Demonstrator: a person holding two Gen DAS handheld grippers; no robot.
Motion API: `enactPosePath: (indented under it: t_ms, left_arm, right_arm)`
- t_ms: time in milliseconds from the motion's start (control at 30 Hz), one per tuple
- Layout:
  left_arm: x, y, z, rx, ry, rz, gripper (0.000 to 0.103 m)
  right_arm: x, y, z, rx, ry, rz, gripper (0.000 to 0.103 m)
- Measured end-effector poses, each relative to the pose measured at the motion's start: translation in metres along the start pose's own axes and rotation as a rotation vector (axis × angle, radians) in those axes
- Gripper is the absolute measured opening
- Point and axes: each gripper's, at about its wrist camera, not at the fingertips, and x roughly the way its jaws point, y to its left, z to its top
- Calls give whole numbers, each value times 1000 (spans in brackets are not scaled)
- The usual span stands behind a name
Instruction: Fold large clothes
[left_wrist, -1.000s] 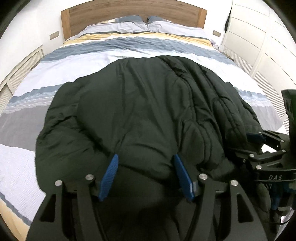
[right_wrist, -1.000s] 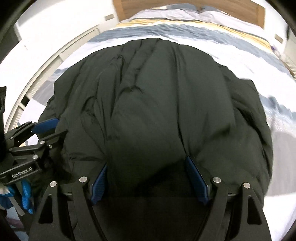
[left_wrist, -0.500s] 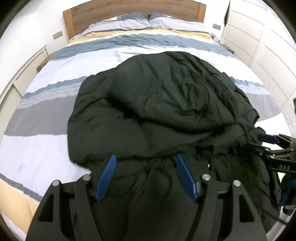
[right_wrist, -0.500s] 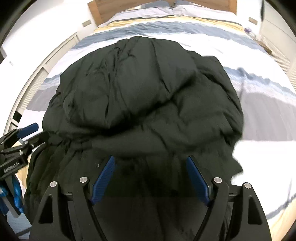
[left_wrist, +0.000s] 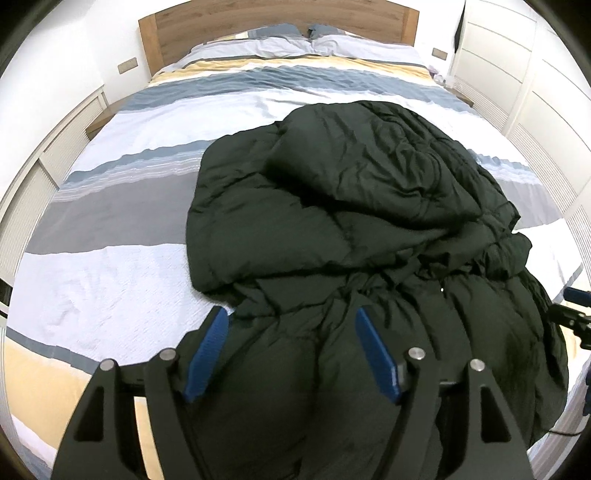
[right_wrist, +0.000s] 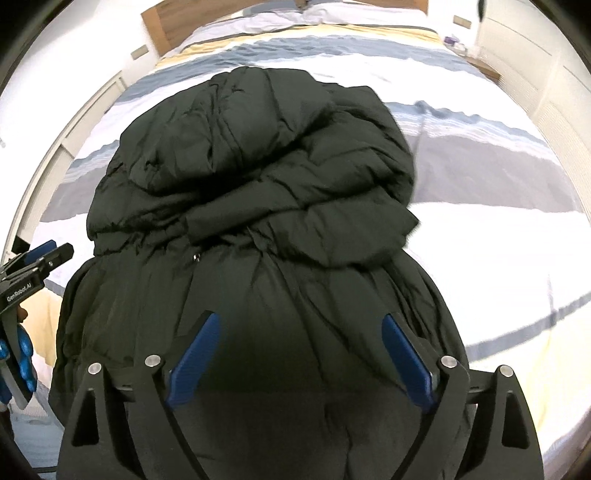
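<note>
A large black puffer coat (left_wrist: 351, 192) lies on the striped bed (left_wrist: 110, 280), its far part doubled over so that a thick folded edge runs across its middle. My left gripper (left_wrist: 290, 317) hovers over the coat's near left part. Its jaws are opening, and the blue pads are clear of the fabric below. My right gripper (right_wrist: 299, 321) hangs above the near part of the coat (right_wrist: 258, 155). Its jaws are also opening, wide, with nothing pressed between them. Each gripper shows at the edge of the other's view: the right gripper (left_wrist: 572, 317) and the left gripper (right_wrist: 33, 266).
The bed (right_wrist: 498, 258) has a wooden headboard (left_wrist: 277, 18) and pillows (left_wrist: 295, 40) at the far end. White wardrobe doors (left_wrist: 535, 74) line the right side and white panelling (left_wrist: 55, 155) the left. Bare bedding lies left and right of the coat.
Both grippers have drawn back and upward from the coat, and their jaws have widened. The coat's raised layer has dropped and now lies folded over, showing more bed around it.
</note>
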Motion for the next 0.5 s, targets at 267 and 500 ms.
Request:
enactPosePath:
  t_ms: [267,500]
  left_arm:
    - [-6,17,-14,-13,35,25,77]
    - [-13,26,-28,-6,55,105,79]
  right_arm:
    - [-24,-13,-21,44,17,-55,99]
    - [-32,-30,-30,41,27,-67,101]
